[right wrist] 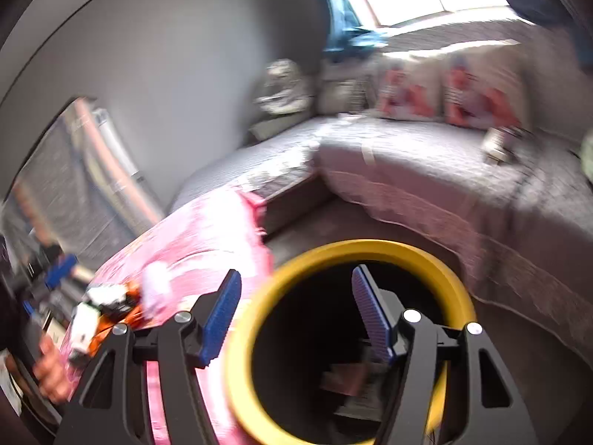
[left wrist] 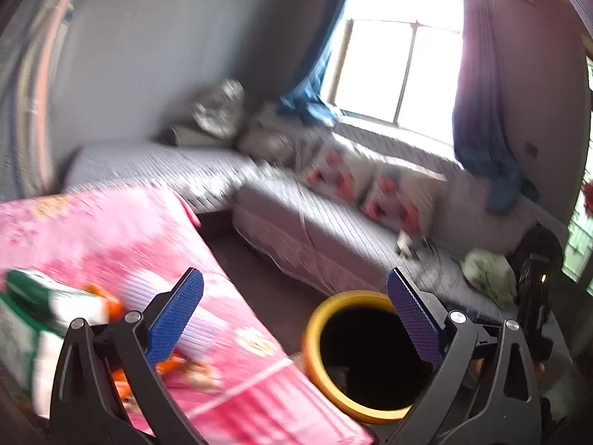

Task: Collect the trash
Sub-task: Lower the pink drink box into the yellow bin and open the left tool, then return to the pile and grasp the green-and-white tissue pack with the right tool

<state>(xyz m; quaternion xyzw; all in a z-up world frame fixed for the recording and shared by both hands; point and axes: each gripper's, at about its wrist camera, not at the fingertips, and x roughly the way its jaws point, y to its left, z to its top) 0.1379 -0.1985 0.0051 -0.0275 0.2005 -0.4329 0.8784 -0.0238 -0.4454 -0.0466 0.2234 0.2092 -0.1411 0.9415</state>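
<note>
A round bin with a yellow rim [left wrist: 315, 337] and a dark inside stands on the floor by a table with a pink flowered cloth [left wrist: 111, 244]. My left gripper [left wrist: 294, 311] is open and empty, above the table's edge and the bin. Green, white and orange wrappers [left wrist: 55, 304] lie on the cloth at its left. My right gripper [right wrist: 296, 315] is open and empty, right over the bin's rim [right wrist: 355, 248]. Some trash [right wrist: 348, 382] lies in the bin's bottom. Wrappers [right wrist: 107, 304] and a pink wad [right wrist: 157, 282] lie on the cloth to the left.
A grey L-shaped sofa [left wrist: 315, 222] with flowered cushions [left wrist: 370, 185] runs along the wall under a bright window [left wrist: 400, 59]. Small items lie on the sofa seat [right wrist: 496, 141]. The other gripper and a hand [right wrist: 48, 363] show at the left edge.
</note>
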